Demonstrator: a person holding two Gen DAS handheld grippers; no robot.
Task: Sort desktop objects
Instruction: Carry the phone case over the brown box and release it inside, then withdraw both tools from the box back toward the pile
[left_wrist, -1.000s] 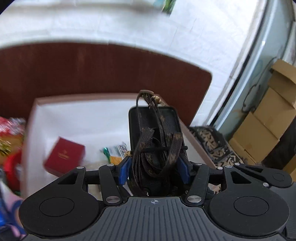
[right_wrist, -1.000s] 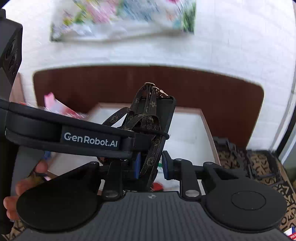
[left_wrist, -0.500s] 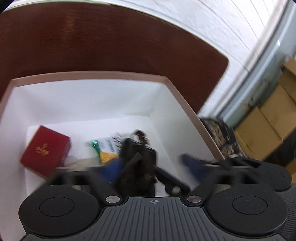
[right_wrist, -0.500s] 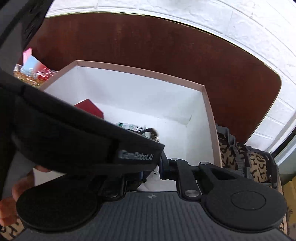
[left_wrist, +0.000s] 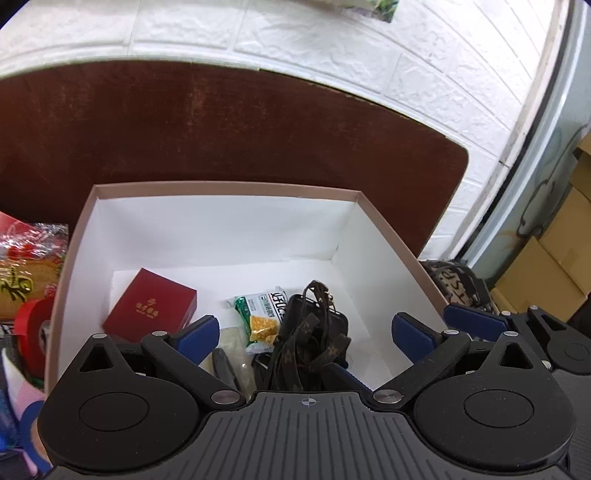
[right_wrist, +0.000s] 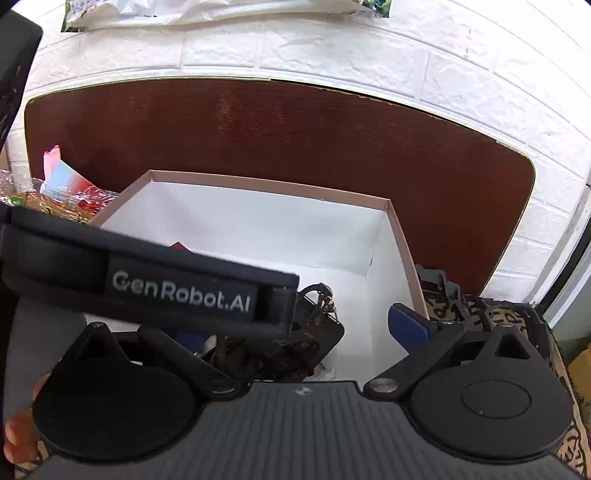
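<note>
A black phone case with a brown patterned strap (left_wrist: 310, 339) lies inside the white cardboard box (left_wrist: 229, 225), near its front right. It also shows in the right wrist view (right_wrist: 314, 328). My left gripper (left_wrist: 303, 334) is open above it, touching nothing. My right gripper (right_wrist: 295, 325) is open; its left finger is hidden behind the left gripper's body (right_wrist: 147, 284). A red gift box (left_wrist: 149, 308) and a green-and-yellow snack packet (left_wrist: 260, 317) lie in the box too.
The box stands on a dark brown table (left_wrist: 221, 129) against a white brick wall. Red and gold wrapped goods (left_wrist: 26, 273) lie left of the box. A patterned bag (right_wrist: 491, 317) sits right of it. Cardboard cartons (left_wrist: 546, 266) stand at the far right.
My left gripper, shut on the strapped phone case a second ago, lowered it into the box and opened. The case now lies on the box floor. The right gripper has opened wider.
</note>
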